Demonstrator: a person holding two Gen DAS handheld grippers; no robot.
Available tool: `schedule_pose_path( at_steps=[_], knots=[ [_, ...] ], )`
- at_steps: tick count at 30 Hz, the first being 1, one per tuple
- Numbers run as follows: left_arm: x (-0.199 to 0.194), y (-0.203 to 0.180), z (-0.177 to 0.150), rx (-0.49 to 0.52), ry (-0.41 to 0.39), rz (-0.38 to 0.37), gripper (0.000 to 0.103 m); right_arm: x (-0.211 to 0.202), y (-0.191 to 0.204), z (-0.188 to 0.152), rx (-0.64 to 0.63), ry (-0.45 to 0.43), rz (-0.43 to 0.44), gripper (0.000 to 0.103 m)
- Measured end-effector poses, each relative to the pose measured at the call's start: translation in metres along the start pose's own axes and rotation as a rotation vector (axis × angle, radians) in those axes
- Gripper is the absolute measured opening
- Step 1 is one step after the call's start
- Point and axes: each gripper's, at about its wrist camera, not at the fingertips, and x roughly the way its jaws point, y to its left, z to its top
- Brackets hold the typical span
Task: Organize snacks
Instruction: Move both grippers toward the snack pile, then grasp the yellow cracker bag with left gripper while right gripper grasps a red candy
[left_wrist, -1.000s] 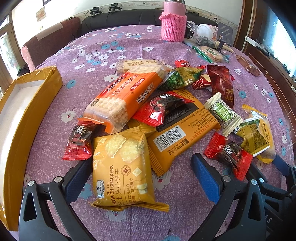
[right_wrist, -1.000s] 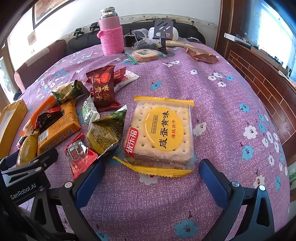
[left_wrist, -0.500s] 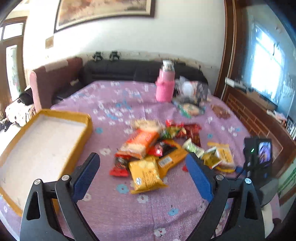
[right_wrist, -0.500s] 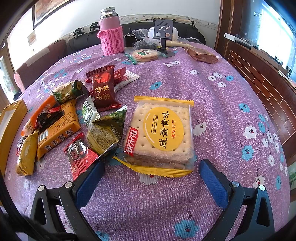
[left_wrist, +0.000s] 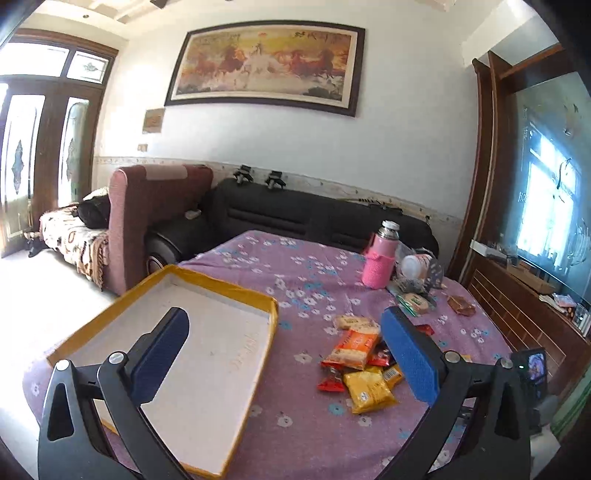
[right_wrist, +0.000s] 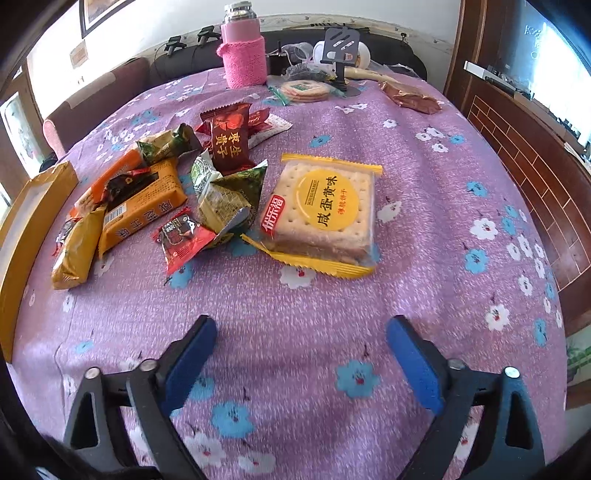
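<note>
Loose snack packs lie on the purple flowered tablecloth (right_wrist: 424, 258). A square yellow cracker pack (right_wrist: 325, 206) lies ahead of my right gripper (right_wrist: 300, 326). Its jaws are closing with only bare cloth between them. Left of that pack are a red candy (right_wrist: 181, 236), green packets (right_wrist: 229, 199) and an orange pack (right_wrist: 144, 206). My left gripper (left_wrist: 284, 317) hangs high over the table with its jaws opening and nothing in them. Below it stand the yellow-rimmed box (left_wrist: 273, 306), white inside, and the snack pile (left_wrist: 354, 350) to the box's right.
A pink sleeved flask (right_wrist: 243, 55), a bag of round crackers (right_wrist: 304, 90), a black phone stand (right_wrist: 341, 48) and a brown packet (right_wrist: 410, 98) stand at the table's far side. A black sofa (left_wrist: 295, 218) lies beyond. A small camera (left_wrist: 532, 373) stands at the right.
The left gripper rose and tilted up away from the snack pile, so the box and room now show. The right gripper drew back from the cracker pack and its jaws narrowed.
</note>
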Motion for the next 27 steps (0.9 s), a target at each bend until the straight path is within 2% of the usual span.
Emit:
schedule_pose_path(
  at_steps=[2,4,7,9,10,11,14,19,22,23,24,26,27],
  knots=[
    [-0.004,0.003,0.002,0.005,-0.046,0.005,0.103,-0.021,-0.004,-0.005,0.019,-0.050,0.031,0.083],
    [0.003,0.005,0.002,-0.011,-0.033,-0.026,0.103,-0.041,-0.003,-0.001,0.015,-0.115,0.077,0.083],
    [0.031,0.008,-0.011,-0.072,0.136,-0.102,0.103,-0.050,0.012,0.011,0.000,-0.126,0.224,0.079],
    [0.047,0.010,-0.023,-0.118,0.236,-0.129,0.103,-0.043,0.031,0.021,-0.007,-0.086,0.350,0.065],
    [0.052,0.012,-0.028,-0.135,0.267,-0.132,0.103,-0.040,0.041,0.024,-0.016,-0.077,0.372,0.059],
    [0.055,0.013,-0.031,-0.147,0.286,-0.143,0.103,-0.034,0.051,0.031,-0.033,-0.073,0.371,0.056],
    [0.055,0.008,-0.035,-0.143,0.312,-0.171,0.103,-0.014,0.075,0.052,-0.045,-0.046,0.369,0.056],
    [0.059,-0.009,-0.036,-0.084,0.349,-0.246,0.099,0.001,0.061,0.081,0.026,-0.041,0.329,0.057],
    [0.076,-0.022,-0.041,-0.061,0.440,-0.340,0.082,-0.005,0.030,0.077,0.063,-0.042,0.353,0.058],
    [0.084,-0.027,-0.046,-0.069,0.487,-0.377,0.070,-0.006,0.022,0.074,0.070,-0.038,0.359,0.061],
    [0.094,-0.033,-0.052,-0.075,0.536,-0.409,0.062,-0.006,0.015,0.069,0.072,-0.034,0.377,0.060],
    [0.109,-0.046,-0.062,-0.079,0.591,-0.435,0.062,-0.004,0.013,0.061,0.049,-0.027,0.440,0.060],
    [0.114,-0.052,-0.066,-0.070,0.604,-0.430,0.062,-0.006,0.016,0.058,0.029,-0.041,0.442,0.060]
  ],
)
